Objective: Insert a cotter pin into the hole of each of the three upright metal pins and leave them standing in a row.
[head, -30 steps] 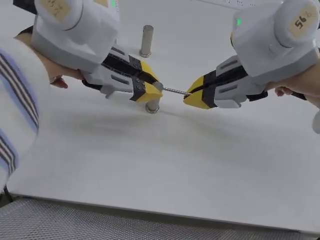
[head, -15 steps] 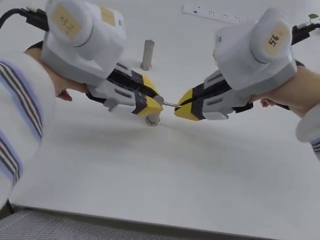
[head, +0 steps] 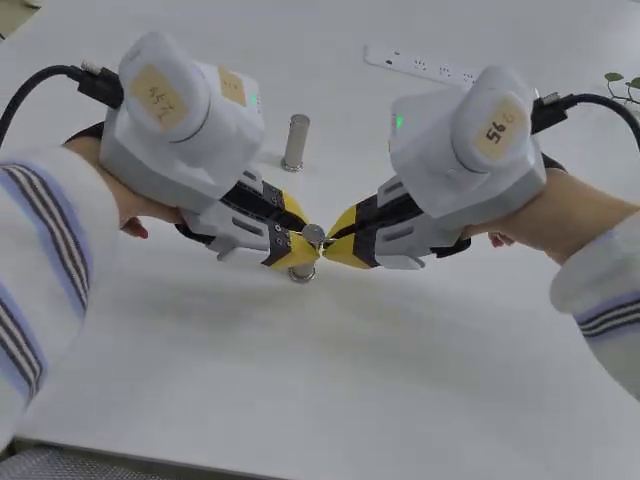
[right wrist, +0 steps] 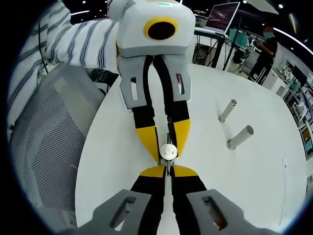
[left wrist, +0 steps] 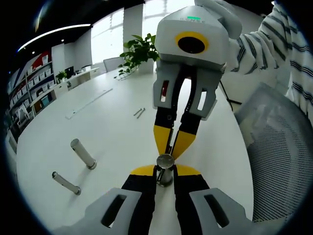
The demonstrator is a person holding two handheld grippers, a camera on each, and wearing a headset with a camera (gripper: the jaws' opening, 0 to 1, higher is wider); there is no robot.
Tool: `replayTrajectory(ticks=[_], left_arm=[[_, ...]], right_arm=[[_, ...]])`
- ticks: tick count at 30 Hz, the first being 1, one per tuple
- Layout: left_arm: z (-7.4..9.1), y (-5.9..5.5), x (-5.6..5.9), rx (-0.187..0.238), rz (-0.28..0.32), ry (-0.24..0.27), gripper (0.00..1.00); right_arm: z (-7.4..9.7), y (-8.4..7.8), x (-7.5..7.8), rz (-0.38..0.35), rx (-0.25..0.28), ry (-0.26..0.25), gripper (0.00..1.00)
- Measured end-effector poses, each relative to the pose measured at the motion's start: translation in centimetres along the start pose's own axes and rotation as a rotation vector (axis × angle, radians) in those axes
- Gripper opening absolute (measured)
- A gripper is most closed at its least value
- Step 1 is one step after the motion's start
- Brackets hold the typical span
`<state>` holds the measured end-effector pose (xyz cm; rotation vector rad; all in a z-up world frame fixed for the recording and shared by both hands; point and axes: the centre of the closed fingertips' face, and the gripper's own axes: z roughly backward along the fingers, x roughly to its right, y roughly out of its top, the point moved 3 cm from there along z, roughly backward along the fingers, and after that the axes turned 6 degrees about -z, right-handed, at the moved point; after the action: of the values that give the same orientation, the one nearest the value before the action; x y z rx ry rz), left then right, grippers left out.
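the two grippers meet nose to nose over the white tabletop [head: 400, 380], with one metal pin [head: 312, 237] between them. the left gripper [head: 297, 252] comes in from 9 o'clock in the head view, its yellow jaws closed around that pin just under the head. in the left gripper view the pin stands upright between the tips, its foot on the tabletop. the right gripper [head: 335, 247] comes in from 3 o'clock, its jaws drawn narrow and its tips just beside the pin's head. in the right gripper view a thin sliver of metal, the cotter pin [right wrist: 167, 165], shows pinched between those tips and runs up to the pin at 12 o'clock. so little of it is in sight that i cannot tell how far it sits in the hole.

a second pin [head: 296, 143] stands upright on the tabletop at 12 o'clock from the held one in the head view, well apart from it. the left gripper view has it at 9 o'clock from the held pin, with a thinner-looking third pin [left wrist: 66, 182] near it at 8 o'clock. two loose cotter pins [left wrist: 139, 112] lie side by side at 11 o'clock, farther across the tabletop. a white power strip [head: 430, 70] lies at 1 o'clock in the head view, toward the far edge. a potted plant [left wrist: 142, 49] stands beyond the tabletop at 12 o'clock in the left gripper view. a mesh chair [right wrist: 49, 137] sits at 9 o'clock in the right gripper view. a striped sleeve [head: 40, 260] covers the forearm behind the left gripper.
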<state>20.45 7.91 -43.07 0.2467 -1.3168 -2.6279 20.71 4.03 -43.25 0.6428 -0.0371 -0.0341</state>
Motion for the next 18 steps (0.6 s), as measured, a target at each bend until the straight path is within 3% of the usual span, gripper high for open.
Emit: replayTrajectory(ticks=[1, 3, 5, 10, 18], left_arm=[[0.0, -0.7, 0.0, -0.04, -0.016, -0.003, 0.09], [0.0, -1.5, -0.1, -0.08, -0.058, -0.006, 0.08], [0.0, -1.5, 0.0, -0.057, -0.037, -0.001, 0.07], [0.2, -1.6, -0.1, -0.048, -0.025, 0.005, 0.07], [0.2, -0.6, -0.1, 0.009, -0.008, 0.01, 0.11]], right_arm=[[0.0, 0.0, 0.0, -0.001, 0.0, -0.001, 0.0], [-0.1, -0.8, -0.1, 0.012, -0.017, -0.014, 0.06], [0.0, -1.2, -0.1, 0.014, -0.021, -0.02, 0.08], [0.9, -1.6, 0.0, -0.027, 0.001, -0.032, 0.07], [1.4, -0.8, 0.1, -0.045, 0.041, -0.033, 0.0]])
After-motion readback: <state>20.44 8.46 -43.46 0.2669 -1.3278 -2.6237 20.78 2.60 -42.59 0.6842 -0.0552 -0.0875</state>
